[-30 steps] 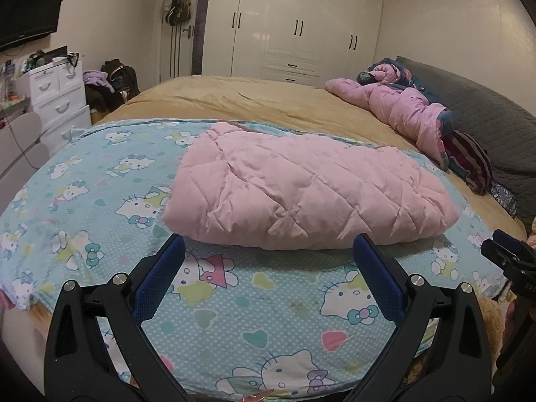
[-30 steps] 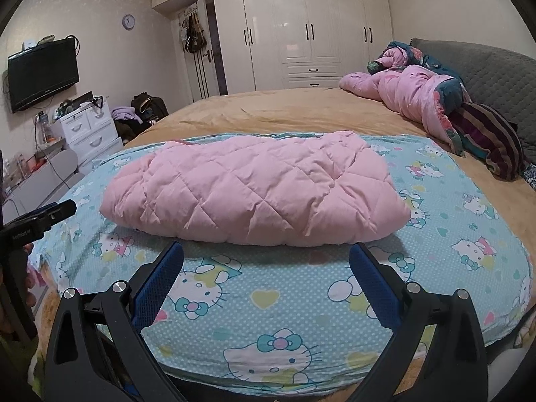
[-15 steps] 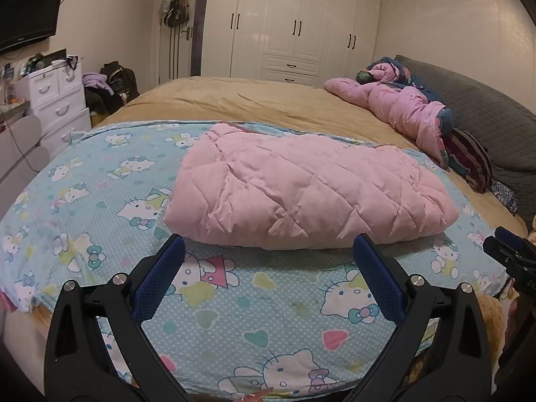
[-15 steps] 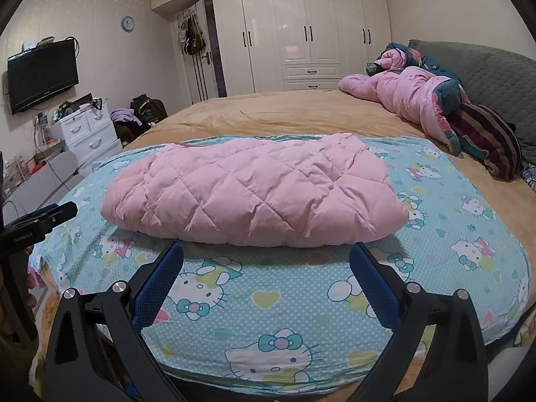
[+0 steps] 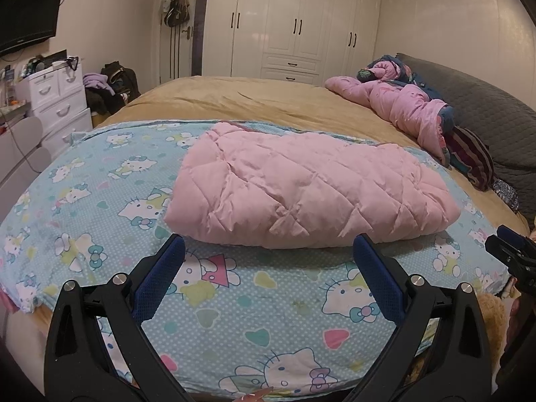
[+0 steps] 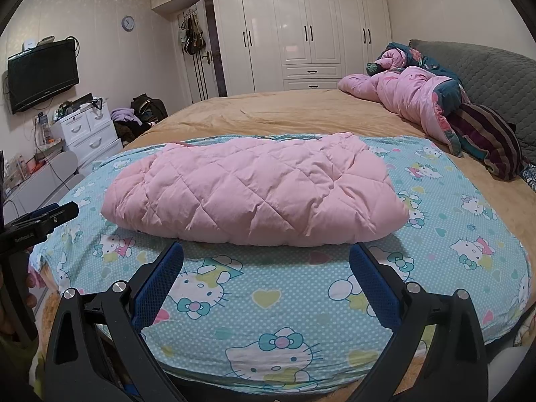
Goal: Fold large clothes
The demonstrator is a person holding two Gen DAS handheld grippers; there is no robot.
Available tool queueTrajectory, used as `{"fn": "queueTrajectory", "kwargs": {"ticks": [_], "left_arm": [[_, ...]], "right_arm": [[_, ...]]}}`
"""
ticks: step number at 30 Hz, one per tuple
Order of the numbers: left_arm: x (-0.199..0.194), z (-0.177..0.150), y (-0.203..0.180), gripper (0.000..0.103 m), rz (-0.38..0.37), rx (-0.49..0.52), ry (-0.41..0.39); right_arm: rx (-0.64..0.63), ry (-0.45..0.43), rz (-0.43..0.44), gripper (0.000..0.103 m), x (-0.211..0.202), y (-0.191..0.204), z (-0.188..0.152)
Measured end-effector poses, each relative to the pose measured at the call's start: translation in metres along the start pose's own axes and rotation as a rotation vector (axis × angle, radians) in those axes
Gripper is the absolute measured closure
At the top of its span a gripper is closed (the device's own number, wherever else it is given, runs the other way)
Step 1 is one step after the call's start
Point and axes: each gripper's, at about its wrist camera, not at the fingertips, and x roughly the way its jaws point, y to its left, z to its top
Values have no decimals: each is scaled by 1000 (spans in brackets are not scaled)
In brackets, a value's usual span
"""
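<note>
A pink quilted padded garment [image 5: 308, 187] lies folded into a long bundle on a blue Hello Kitty sheet [image 5: 261, 318] at the foot of the bed; it also shows in the right wrist view [image 6: 254, 194]. My left gripper [image 5: 268, 251] is open and empty, held just short of the bundle's near edge. My right gripper [image 6: 266, 258] is open and empty, also just in front of the bundle. The right gripper shows at the right edge of the left wrist view [image 5: 512, 251], and the left gripper at the left edge of the right wrist view [image 6: 40, 221].
A tan bedspread [image 6: 301, 107] covers the bed beyond the sheet. A crumpled pink jacket [image 6: 408, 93] and striped cloth [image 6: 485, 137] lie by the grey headboard [image 6: 495, 67]. White drawers [image 6: 87, 130], a wall TV [image 6: 42, 73] and wardrobes [image 6: 301, 33] stand around the room.
Both grippers have barely shifted; the views drift slightly. The garment lies as before and both grippers stay open.
</note>
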Motion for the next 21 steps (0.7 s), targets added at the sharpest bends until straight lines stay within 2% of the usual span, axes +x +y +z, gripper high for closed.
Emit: {"fn": "queueTrajectory", "kwargs": {"ticks": [21], "left_arm": [[0, 0, 1, 9, 5, 4, 4]], "right_arm": [[2, -1, 0, 4, -1, 0, 1]]}}
